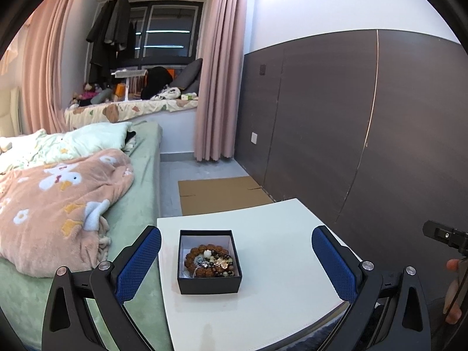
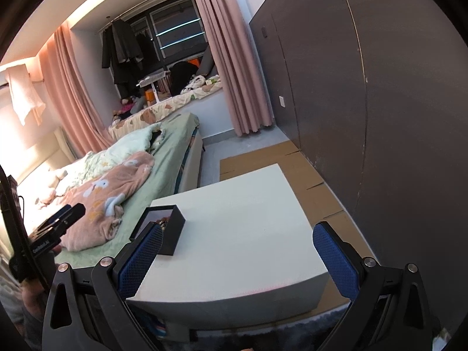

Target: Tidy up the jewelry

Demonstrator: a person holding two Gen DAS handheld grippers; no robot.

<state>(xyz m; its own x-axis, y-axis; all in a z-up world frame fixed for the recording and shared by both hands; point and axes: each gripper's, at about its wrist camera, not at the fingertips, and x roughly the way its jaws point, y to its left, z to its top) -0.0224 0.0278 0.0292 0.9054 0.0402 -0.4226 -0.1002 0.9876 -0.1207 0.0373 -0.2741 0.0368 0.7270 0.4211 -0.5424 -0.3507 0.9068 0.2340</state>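
Black box (image 1: pixel 209 261) sits open on the white table (image 1: pixel 280 263), toward its bed-side edge. Inside: a heap of jewelry (image 1: pixel 209 260), with brown bead bracelets, a white bead and a silver chain tangled together. Left tool (image 1: pixel 236 263) is released, blue pads wide apart, the box between them at 12 o'clock, no contact. Right tool (image 2: pixel 237 259) is also released and holds nothing; in its view the box stands at 10 o'clock, partly behind the left pad. Pink blanket (image 1: pixel 58 204) lies on the bed beside the table.

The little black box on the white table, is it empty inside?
No, the black box holds a tangle of jewelry, with brown bead bracelets and a gold piece, as the left wrist view shows plainly.
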